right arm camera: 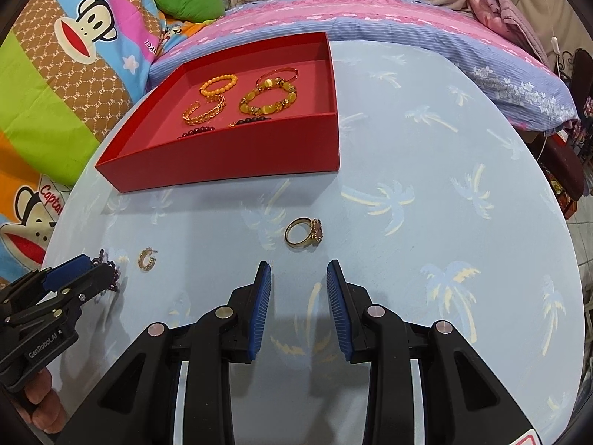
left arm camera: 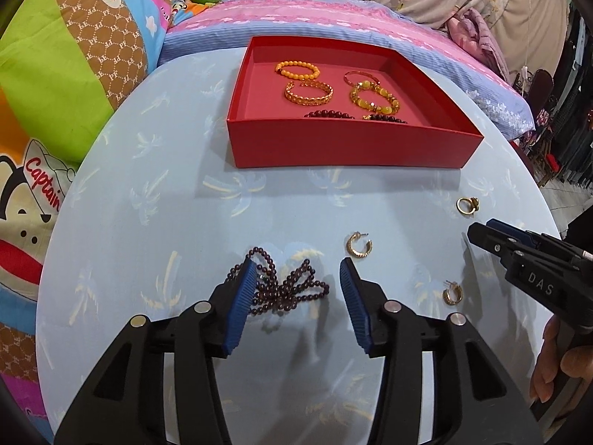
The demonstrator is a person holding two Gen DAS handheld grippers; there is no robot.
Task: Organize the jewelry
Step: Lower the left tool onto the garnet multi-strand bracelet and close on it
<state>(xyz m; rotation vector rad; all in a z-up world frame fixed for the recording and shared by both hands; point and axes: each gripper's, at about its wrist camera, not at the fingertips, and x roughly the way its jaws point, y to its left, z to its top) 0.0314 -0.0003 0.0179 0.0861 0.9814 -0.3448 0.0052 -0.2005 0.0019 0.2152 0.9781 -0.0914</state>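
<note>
Left gripper (left arm camera: 298, 282) fingers spread over dark bead necklace (left arm camera: 281, 289), nothing pinched. Right gripper (right arm camera: 298, 278) fingers apart, empty, just short of gold ring (right arm camera: 304, 233). 2 hoop earrings (left arm camera: 358, 244) on desk (left arm camera: 148, 185) near necklace; red box (left arm camera: 352, 144) beyond holds bracelets.

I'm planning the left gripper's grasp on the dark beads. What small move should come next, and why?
Probably lower the left gripper a little and close. The dark bead necklace lies bunched on the table between its open jaws, unpinched. The red box already holds bracelets, so it likely goes there.
</note>
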